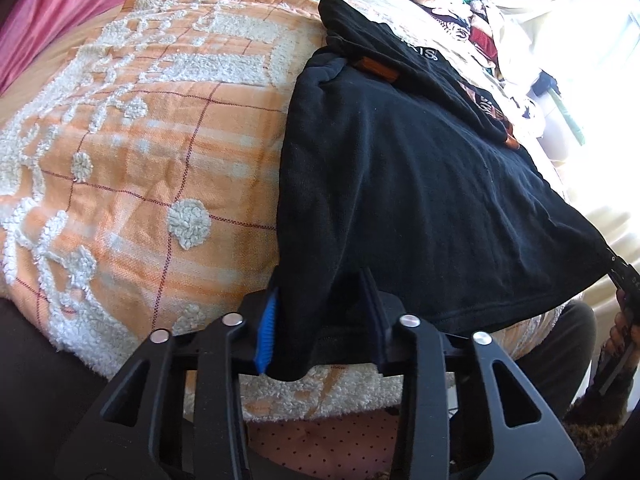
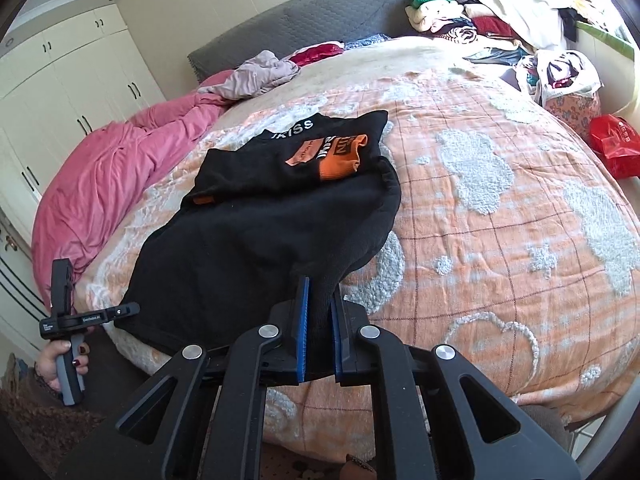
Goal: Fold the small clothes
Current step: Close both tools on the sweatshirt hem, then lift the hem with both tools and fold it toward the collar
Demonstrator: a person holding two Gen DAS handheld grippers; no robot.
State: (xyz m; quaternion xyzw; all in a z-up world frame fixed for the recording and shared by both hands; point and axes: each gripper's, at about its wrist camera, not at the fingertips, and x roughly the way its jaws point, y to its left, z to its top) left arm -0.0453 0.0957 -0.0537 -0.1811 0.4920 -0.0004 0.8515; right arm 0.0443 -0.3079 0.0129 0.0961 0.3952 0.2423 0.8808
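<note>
A black garment point(image 1: 400, 184) with orange trim and white lettering lies on the orange checked blanket point(image 1: 140, 140), its far part folded over. It also shows in the right wrist view point(image 2: 248, 248). My left gripper point(image 1: 320, 320) is shut on its near left hem corner at the bed's edge. My right gripper point(image 2: 320, 320) is shut on the near right hem corner. The hem hangs taut between them, slightly lifted. The left gripper also shows in the right wrist view point(image 2: 120, 312), and the right gripper shows at the edge of the left wrist view point(image 1: 624, 280).
A pink duvet point(image 2: 100, 184) lies bunched at the far left of the bed. A pile of clothes point(image 2: 480, 20) sits at the far right by the grey headboard point(image 2: 300, 28). A red bag point(image 2: 614, 144) is off the bed's right side. White wardrobes point(image 2: 60, 80) stand on the left.
</note>
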